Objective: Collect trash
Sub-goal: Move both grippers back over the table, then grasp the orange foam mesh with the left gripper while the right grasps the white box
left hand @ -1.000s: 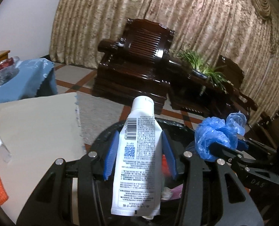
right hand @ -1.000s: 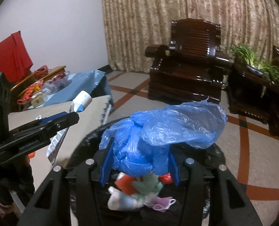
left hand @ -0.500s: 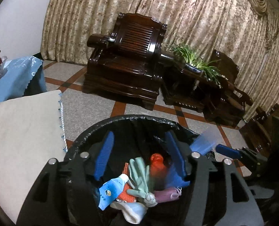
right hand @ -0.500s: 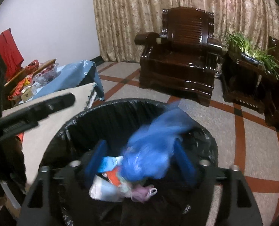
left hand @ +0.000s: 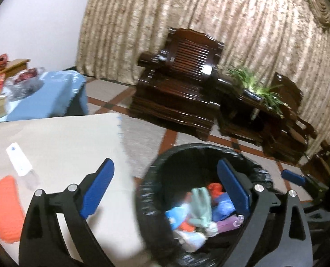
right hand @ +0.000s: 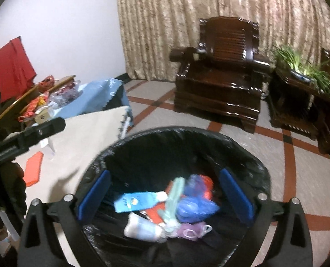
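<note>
A black-lined trash bin (right hand: 249,153) stands on the floor and holds a white-and-blue tube (right hand: 138,200), a blue plastic bag (right hand: 194,204), a green glove (right hand: 174,202) and other scraps. My right gripper (right hand: 165,195) is open and empty right above the bin. My left gripper (left hand: 165,189) is open and empty, over the bin's (left hand: 158,162) left rim and the beige table (left hand: 53,138). On that table lie an orange flat piece (left hand: 7,207) and a white clear-ended packet (left hand: 20,162).
A dark wooden armchair (right hand: 223,66) and a side table with a green plant (right hand: 303,66) stand behind the bin. A blue-covered table with clutter (right hand: 60,102) is at the left. The left gripper's finger (right hand: 31,131) shows in the right wrist view.
Both grippers opened: the tube dropped from the left one and the blue bag from the right one into the bin. The left gripper has since swung left toward the beige table.
</note>
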